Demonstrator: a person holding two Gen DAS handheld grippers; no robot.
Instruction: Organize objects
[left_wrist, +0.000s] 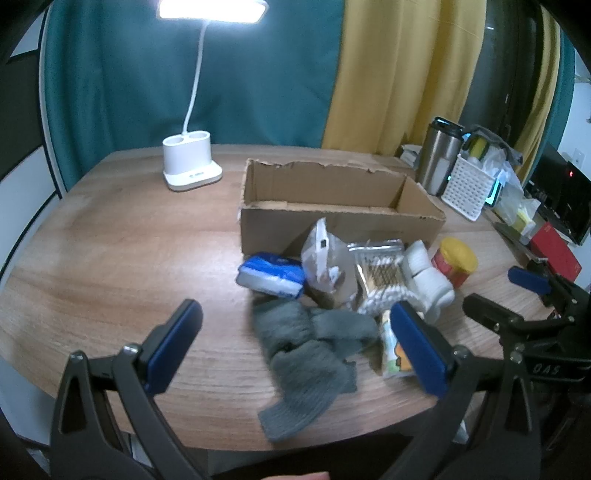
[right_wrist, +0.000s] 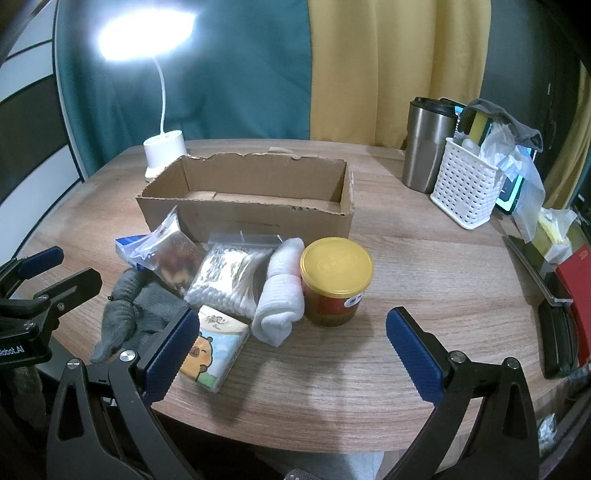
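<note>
Both grippers are hanging over the near edge of the wooden table (right_wrist: 424, 258), each with its blue-padded jaws spread wide apart and holding nothing. Between the fingers of the left gripper (left_wrist: 295, 347) a crumpled grey sock (left_wrist: 306, 354) is lying near the table's front edge. Just right of it a small tissue pack with a cartoon animal (right_wrist: 214, 350) is sitting partly behind the left finger of the right gripper (right_wrist: 291, 350).

Behind these, a row of small things is crowding against the near wall of an open cardboard box (right_wrist: 251, 199), which is standing in the middle of the table with nothing showing inside. From left to right they are a blue-and-white packet (left_wrist: 271, 275), a clear bag with dark contents (right_wrist: 171, 254), a bag of cotton swabs (right_wrist: 225, 277), a rolled white cloth (right_wrist: 282, 291) and a red tin with a yellow lid (right_wrist: 336, 280), the cloth touching the tin.

At the far left a white desk lamp (left_wrist: 192, 162) is shining. At the far right a steel tumbler (right_wrist: 424, 144) is standing just beside a white perforated basket (right_wrist: 461, 188).
</note>
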